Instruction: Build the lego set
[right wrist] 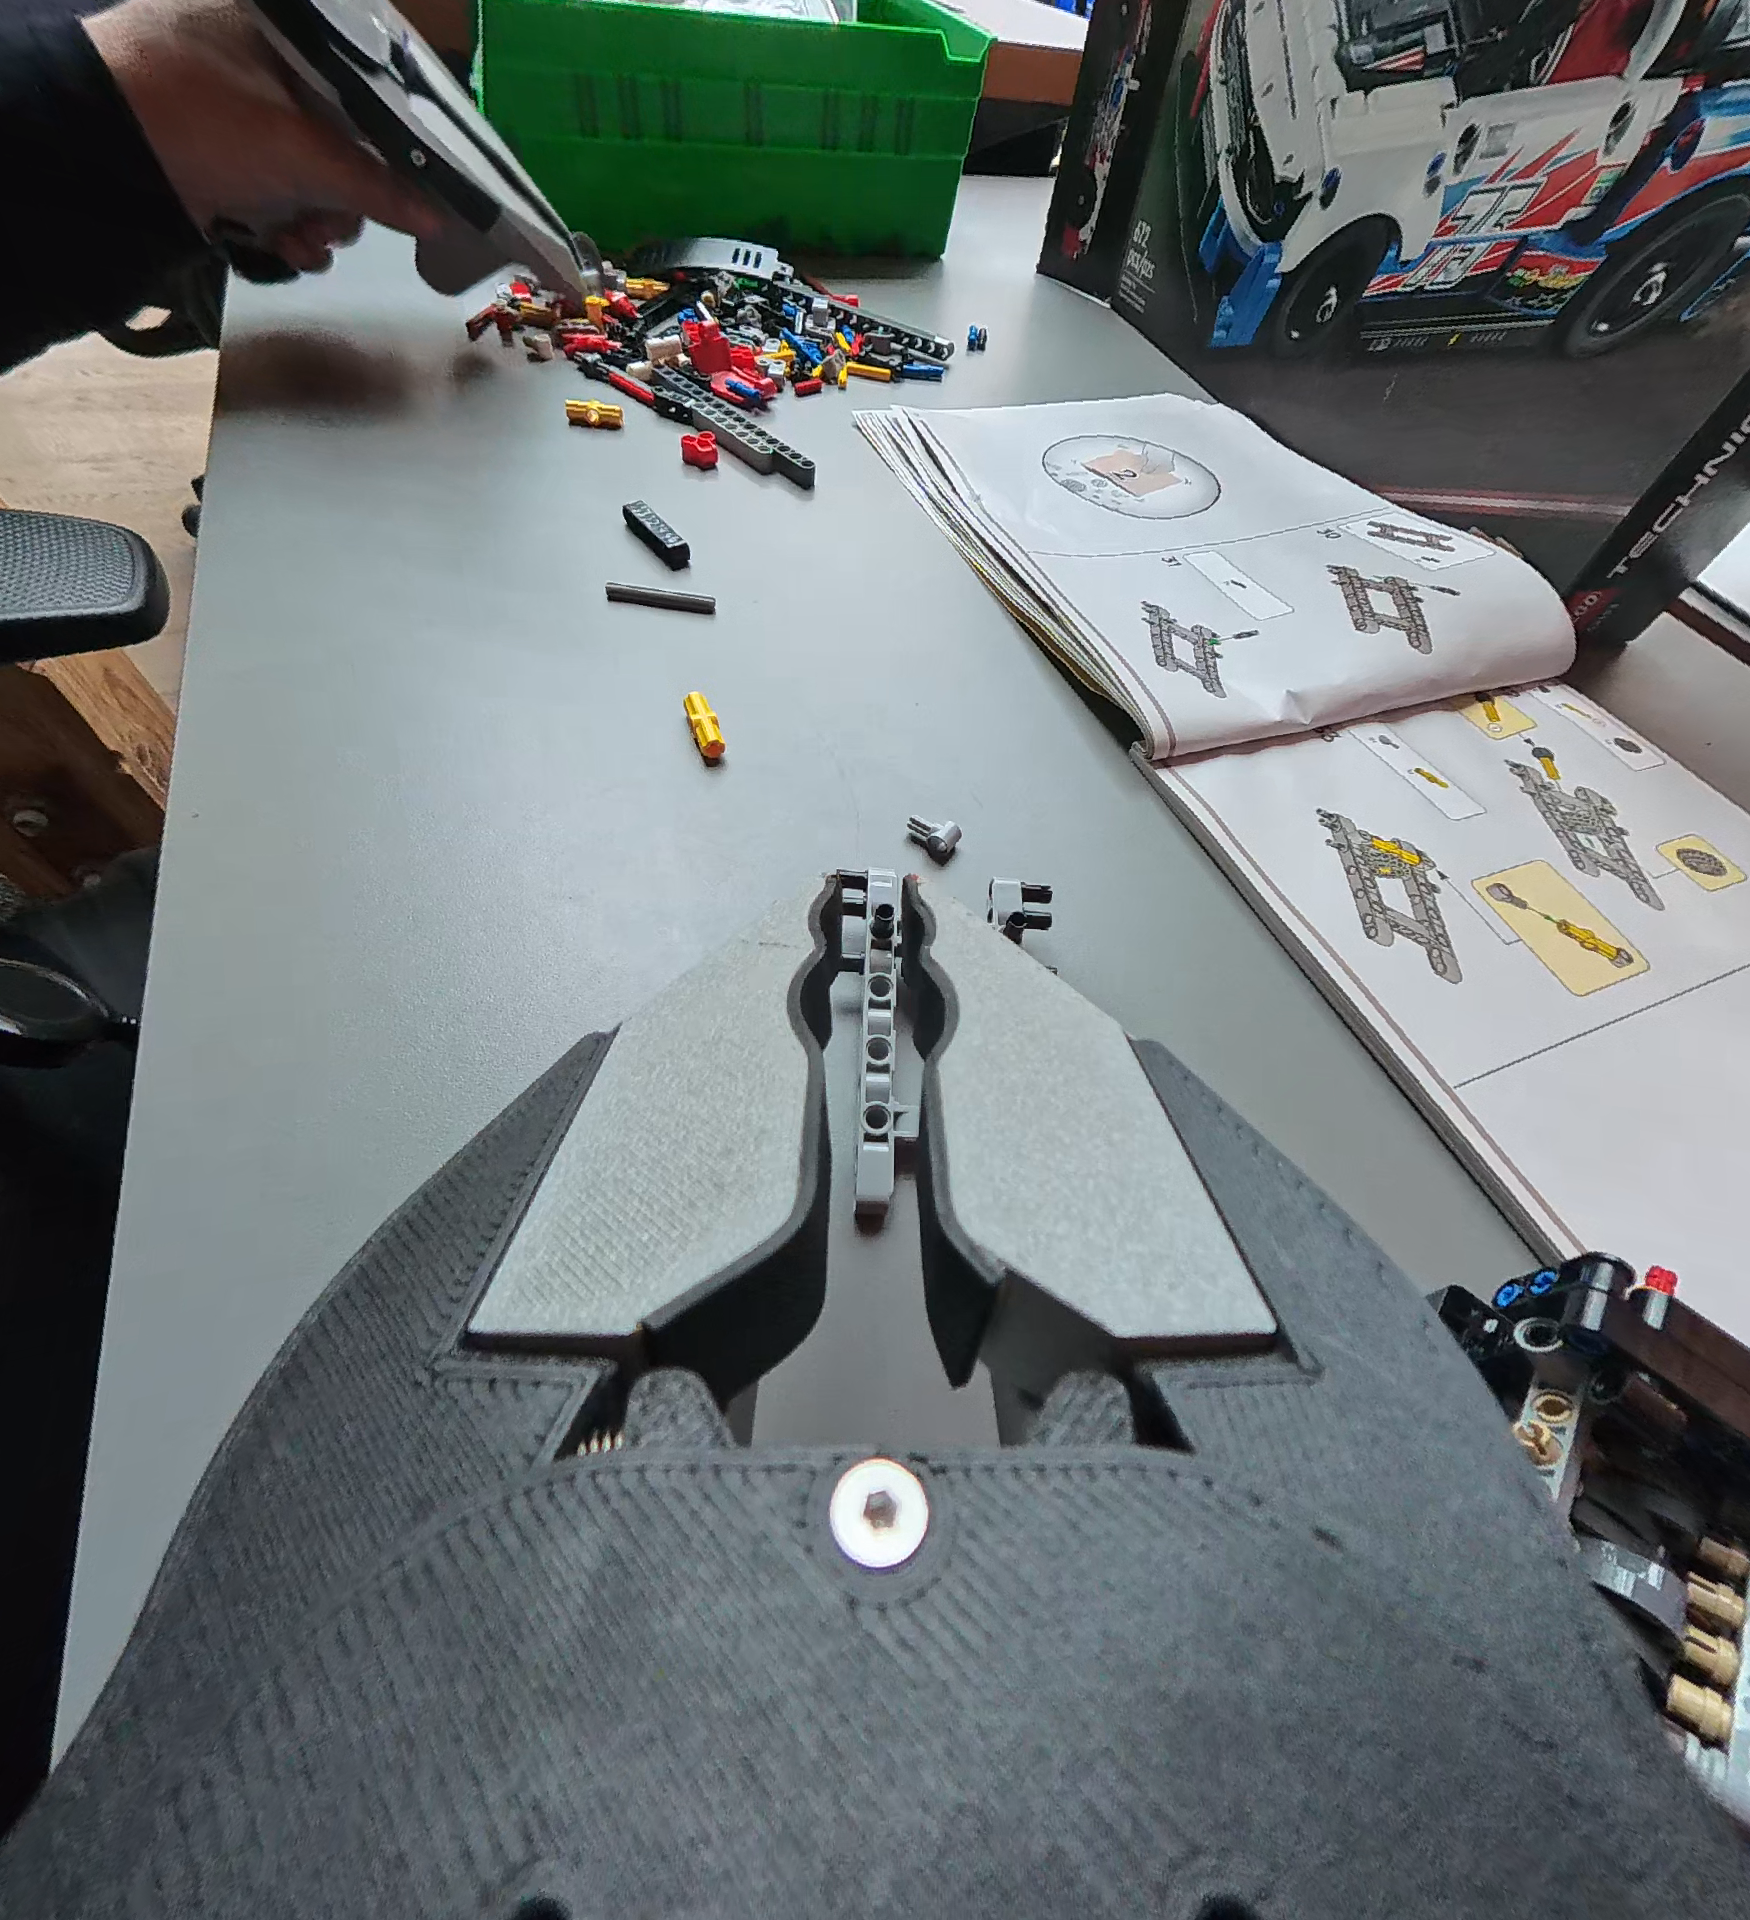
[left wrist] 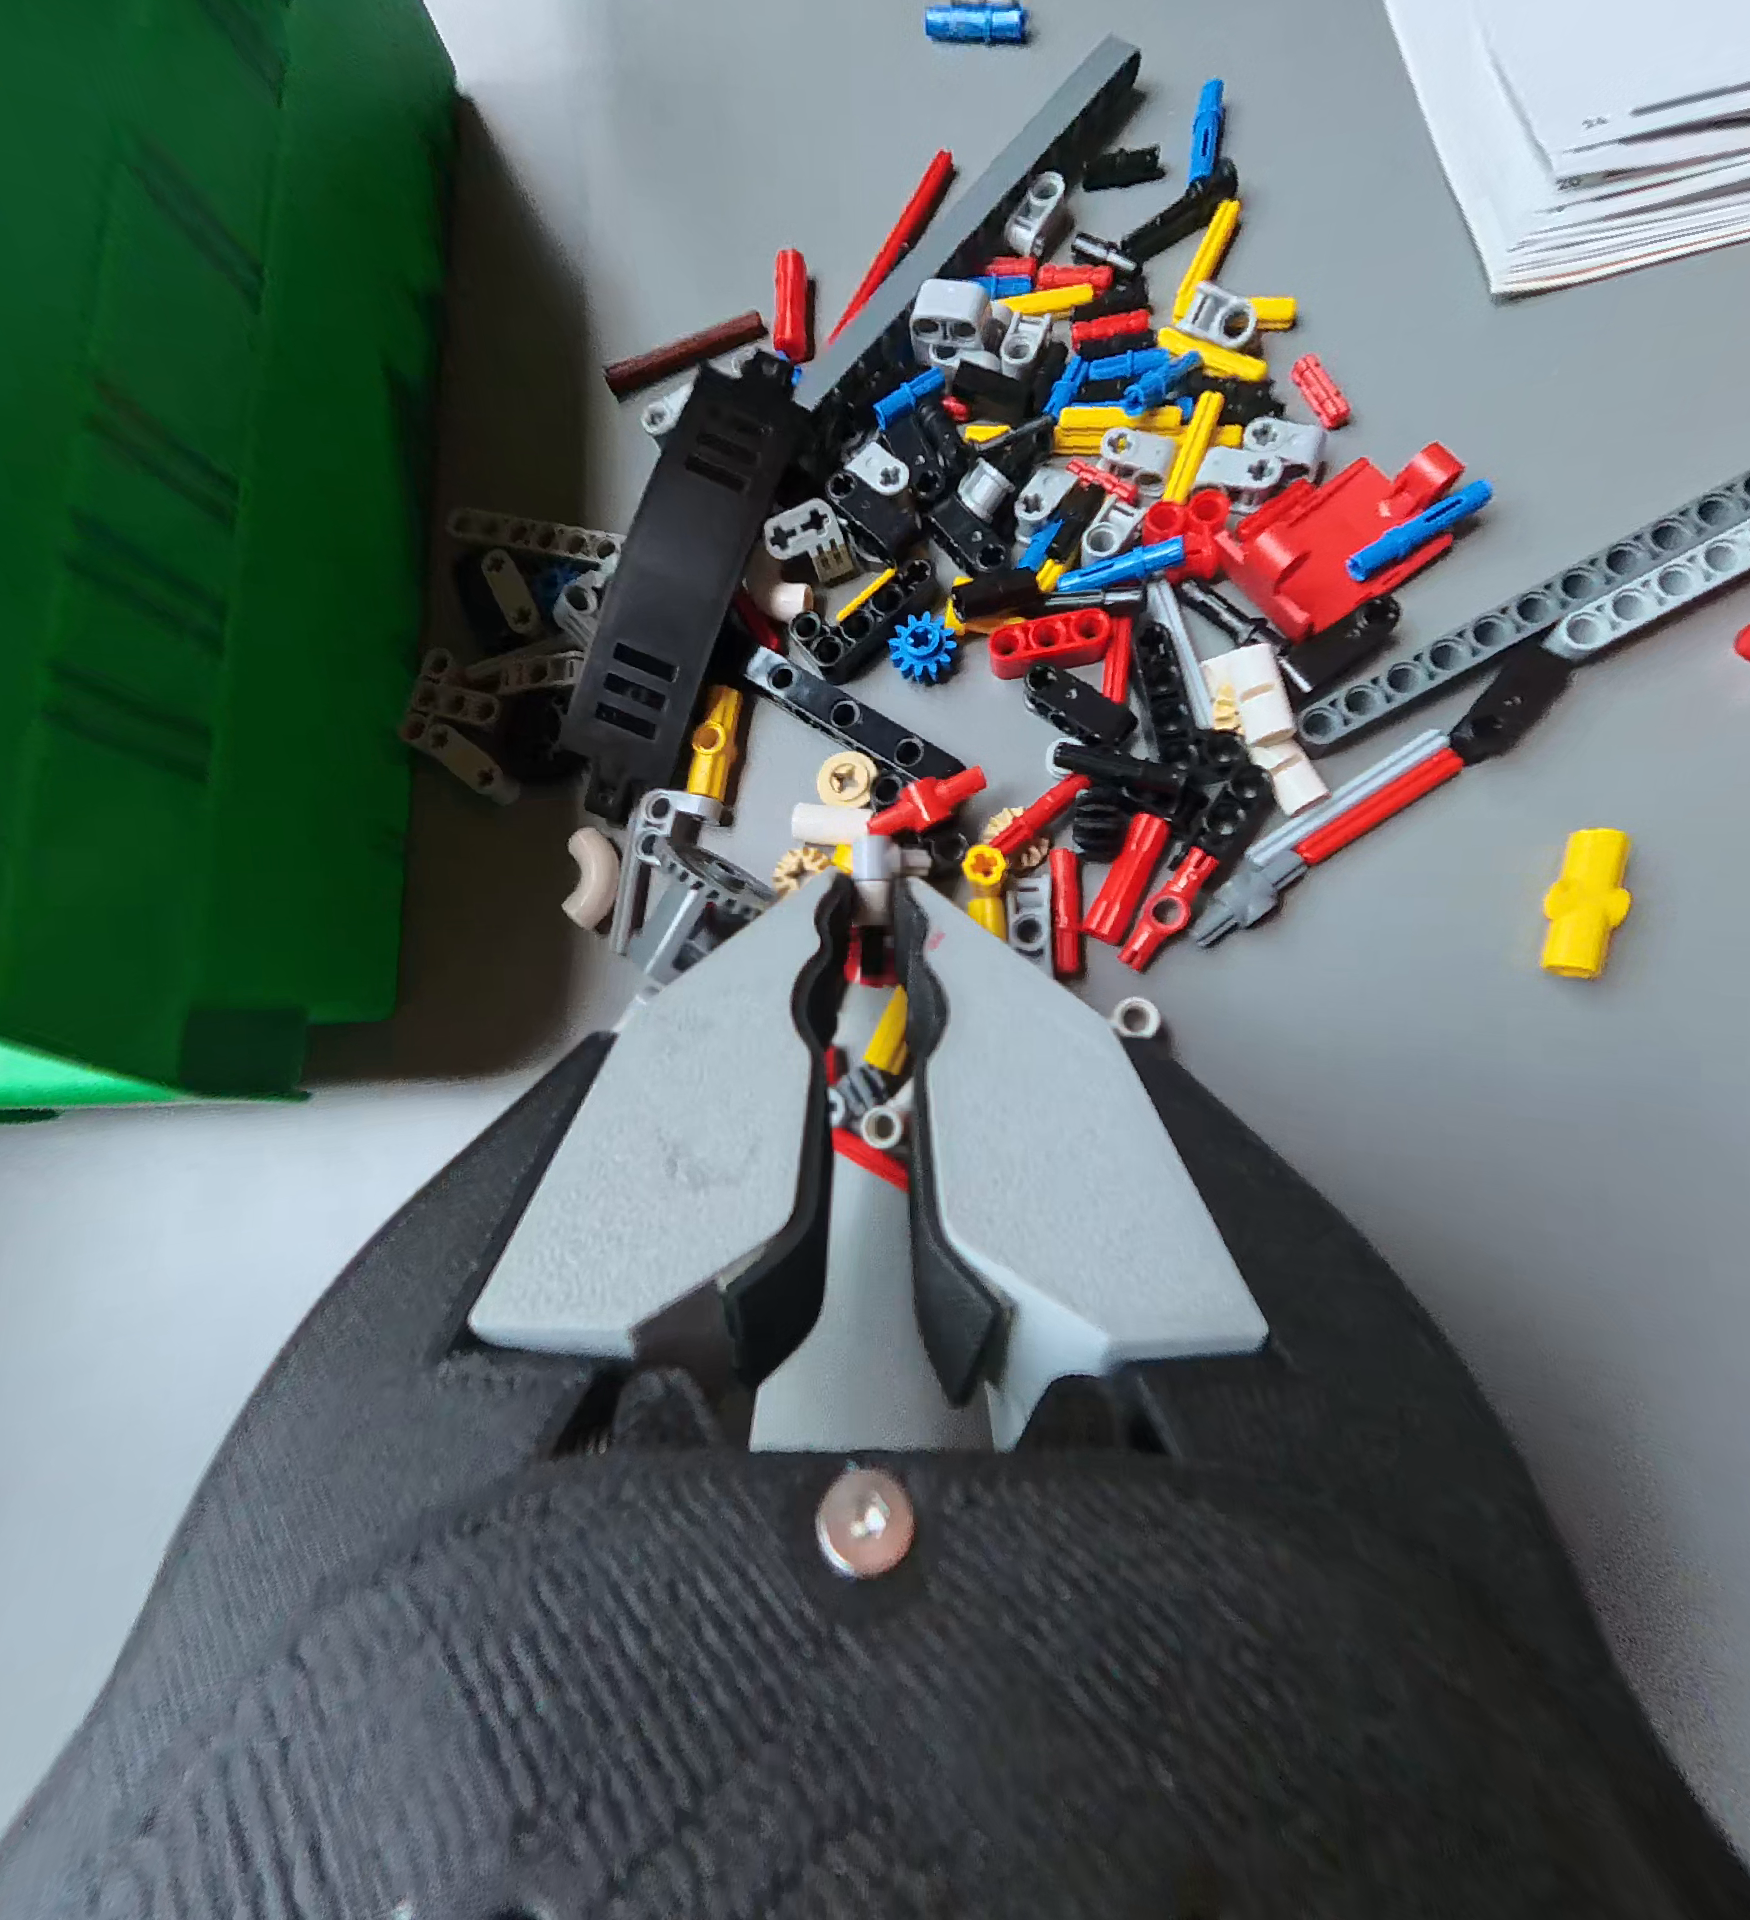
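judging by the big loose pile [left wrist: 1037, 540] of parts on the table [right wrist: 414, 935] by the green bin [right wrist: 736, 125], and the manual [right wrist: 1370, 727] lying open, the build looks far from done; only a small assembly [right wrist: 1660, 1538] shows at the right edge. the left gripper [left wrist: 866, 904] has its fingers narrow, tips at a small grey connector [left wrist: 881, 862] on the pile's near edge, though i cannot tell if it is gripped. the right gripper [right wrist: 876, 909] is clamped on a grey beam [right wrist: 879, 1039] with a black pin, over the table near the manual.
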A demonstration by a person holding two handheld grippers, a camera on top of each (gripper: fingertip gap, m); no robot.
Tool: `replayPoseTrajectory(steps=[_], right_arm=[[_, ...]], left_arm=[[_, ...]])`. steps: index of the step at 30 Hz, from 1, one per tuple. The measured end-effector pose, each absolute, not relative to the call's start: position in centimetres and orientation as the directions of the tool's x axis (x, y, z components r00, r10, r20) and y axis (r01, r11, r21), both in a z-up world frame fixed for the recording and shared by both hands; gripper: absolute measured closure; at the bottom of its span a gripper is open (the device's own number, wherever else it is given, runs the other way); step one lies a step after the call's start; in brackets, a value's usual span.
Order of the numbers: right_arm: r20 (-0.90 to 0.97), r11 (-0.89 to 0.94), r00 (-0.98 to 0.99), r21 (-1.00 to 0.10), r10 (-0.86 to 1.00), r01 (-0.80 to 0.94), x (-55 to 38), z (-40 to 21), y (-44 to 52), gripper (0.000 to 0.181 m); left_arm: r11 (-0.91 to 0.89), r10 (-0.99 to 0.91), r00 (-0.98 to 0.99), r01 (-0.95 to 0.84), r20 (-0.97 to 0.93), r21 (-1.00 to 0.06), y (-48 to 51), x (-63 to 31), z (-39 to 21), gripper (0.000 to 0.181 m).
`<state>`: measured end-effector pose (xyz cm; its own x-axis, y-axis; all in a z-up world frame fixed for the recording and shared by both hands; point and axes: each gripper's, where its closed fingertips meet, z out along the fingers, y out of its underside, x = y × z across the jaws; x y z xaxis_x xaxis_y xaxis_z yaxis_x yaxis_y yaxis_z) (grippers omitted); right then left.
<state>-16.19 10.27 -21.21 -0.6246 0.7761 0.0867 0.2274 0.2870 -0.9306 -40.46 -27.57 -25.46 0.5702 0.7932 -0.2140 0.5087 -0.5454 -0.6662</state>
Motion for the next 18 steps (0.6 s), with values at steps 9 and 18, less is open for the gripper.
replayPoseTrajectory(steps=[9, 18], right_arm=[[0.143, 0.307, -0.612, -0.936, 0.778, 0.172, -16.4, -20.5, 9.8, 0.175], [0.301, 0.410, -0.772, -0.910, 0.559, -0.058, -18.5, -16.0, -1.7, 0.170]], left_arm=[[-0.750, 0.514, 0.618, -0.013, -0.595, -0.662, -21.2, -36.9, -19.5, 0.176], [-0.643, 0.104, 0.773, -0.428, -0.626, -0.635, -8.6, -25.9, -18.8, 0.176]])
